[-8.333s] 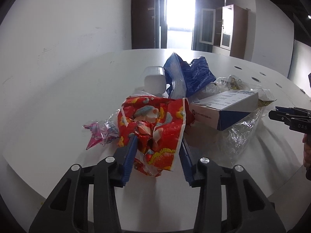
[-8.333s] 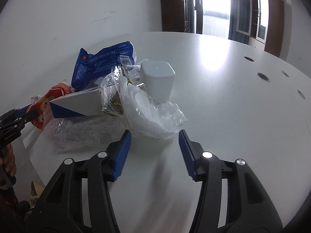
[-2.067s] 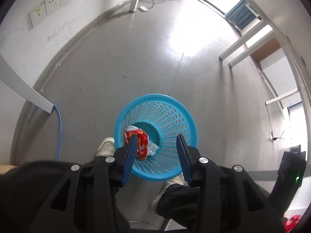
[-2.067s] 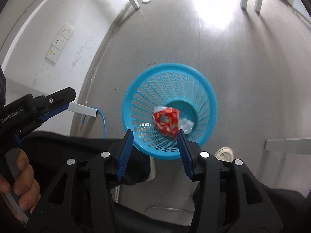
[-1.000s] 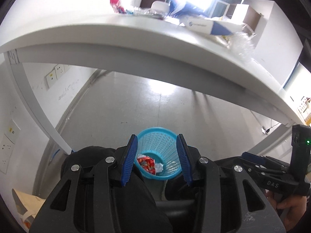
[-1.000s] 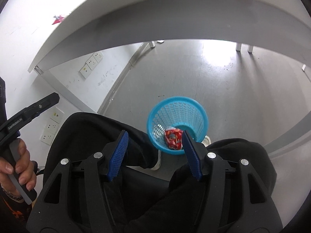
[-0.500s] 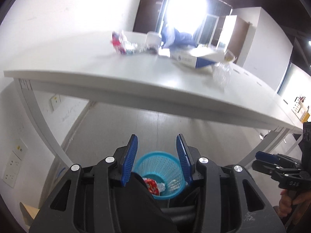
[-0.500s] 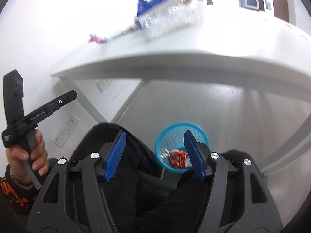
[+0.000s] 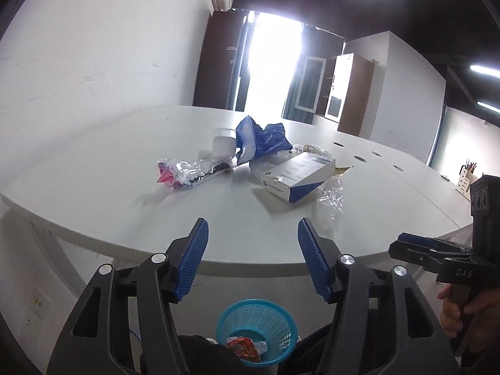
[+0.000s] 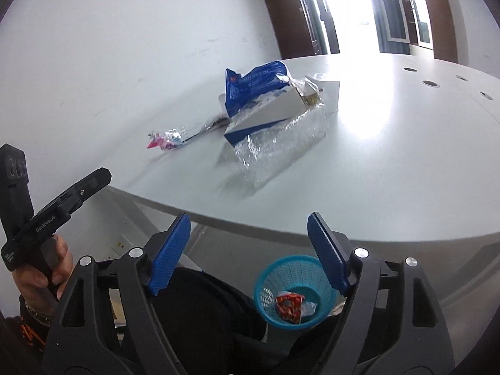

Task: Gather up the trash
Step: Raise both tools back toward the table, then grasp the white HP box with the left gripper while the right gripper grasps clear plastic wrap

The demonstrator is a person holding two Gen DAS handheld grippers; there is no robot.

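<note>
Gaping empty, left tongs [image 9: 251, 261] and right tongs [image 10: 250, 253] have just been widening, facing tabletop [image 9: 93, 193] litter; red wrapper [image 10: 289, 307] lying in blue basket [image 10: 268, 284].

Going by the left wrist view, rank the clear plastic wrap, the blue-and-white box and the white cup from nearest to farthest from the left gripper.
From the left gripper:
1. Clear plastic wrap, right, near the table edge.
2. Blue-and-white box, centre right, just behind.
3. White cup, far, centre left.
</note>
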